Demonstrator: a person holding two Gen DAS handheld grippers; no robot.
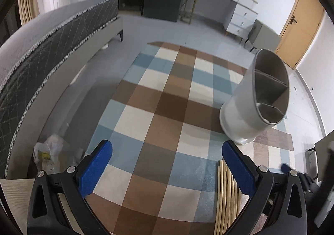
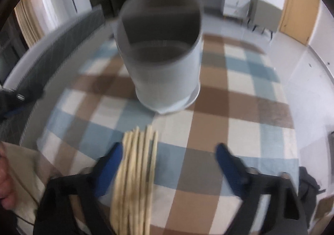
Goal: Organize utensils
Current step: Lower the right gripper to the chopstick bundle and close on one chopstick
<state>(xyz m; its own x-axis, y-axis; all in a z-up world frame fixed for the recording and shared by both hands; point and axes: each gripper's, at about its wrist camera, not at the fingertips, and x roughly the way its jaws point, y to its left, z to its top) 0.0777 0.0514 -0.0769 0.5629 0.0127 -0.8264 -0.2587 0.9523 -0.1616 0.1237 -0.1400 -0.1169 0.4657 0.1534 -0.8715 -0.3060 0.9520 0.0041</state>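
A grey-white utensil holder with inner dividers stands on the checked cloth, to the right of my left gripper, which is open and empty. A bundle of pale wooden chopsticks lies near its right finger. In the right wrist view, which is blurred, the holder stands straight ahead. The chopsticks lie on the cloth between the fingers, close to the left one. My right gripper is open around them.
A grey bed runs along the left. A plastic bag lies at the cloth's near-left corner. A white dresser and a wooden door stand at the back of the room.
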